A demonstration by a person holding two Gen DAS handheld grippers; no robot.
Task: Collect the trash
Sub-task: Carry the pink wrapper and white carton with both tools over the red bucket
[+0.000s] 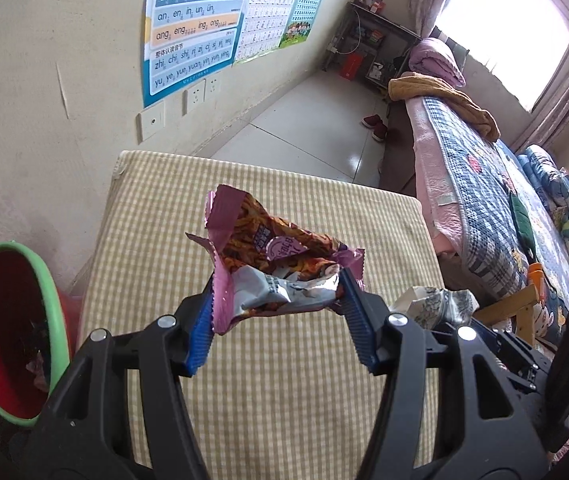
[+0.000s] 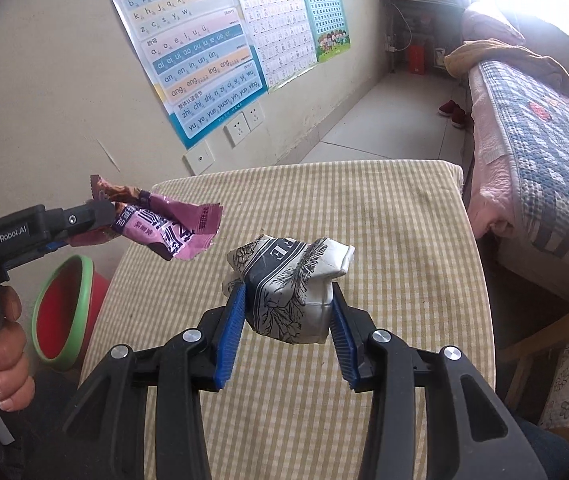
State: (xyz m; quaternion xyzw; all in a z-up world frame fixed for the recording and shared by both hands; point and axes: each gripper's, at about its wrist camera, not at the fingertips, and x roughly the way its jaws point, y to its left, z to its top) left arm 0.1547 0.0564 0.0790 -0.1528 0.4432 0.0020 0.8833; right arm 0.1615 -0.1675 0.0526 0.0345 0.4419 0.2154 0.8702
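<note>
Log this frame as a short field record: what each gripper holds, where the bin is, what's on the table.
left gripper: shut on purple snack wrapper, lifted off the table
right gripper: shut on crumpled white paper pack, lifted off the table
bin: red, green rim, on the floor at the table's left edge, some trash inside
table: checked yellow cloth, no other trash visible on it

"GenRobot.AI" – left tongs [image 2: 102, 210]; "zhi chi shi" – pinyin poster [image 2: 188, 60]

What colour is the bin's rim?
Green, on a red bin; clearest in the right wrist view.
</note>
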